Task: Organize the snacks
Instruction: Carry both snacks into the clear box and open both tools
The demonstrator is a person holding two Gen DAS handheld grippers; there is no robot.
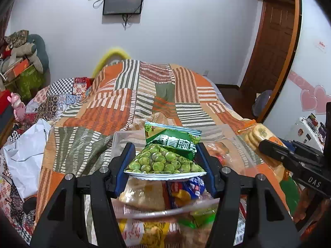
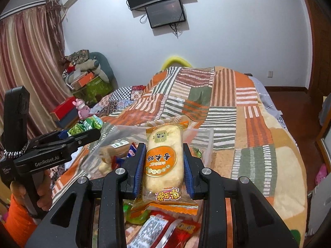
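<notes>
My left gripper (image 1: 164, 150) is shut on a green packet of peas (image 1: 165, 155), held above a clear plastic box (image 1: 119, 142) on the bed; the box has several snack packs in it. The right gripper (image 2: 163, 155) is shut on a clear pack of rice crackers with an orange label (image 2: 163, 159), held over the same clear box (image 2: 202, 142). In the left wrist view the right gripper (image 1: 266, 146) comes in from the right with its cracker pack (image 1: 258, 134). Seen from the right wrist, the left gripper (image 2: 91, 133) enters at the left with the green packet (image 2: 86, 125), gripped by a hand (image 2: 44, 194).
Loose snack packs (image 2: 163, 225) lie on the striped patchwork blanket (image 1: 144, 95) in front of the box. A white plastic bag (image 1: 24, 157) lies at the bed's left. Clutter and boxes (image 2: 82, 80) stand by the curtain. Screens (image 2: 163, 4) hang on the far wall.
</notes>
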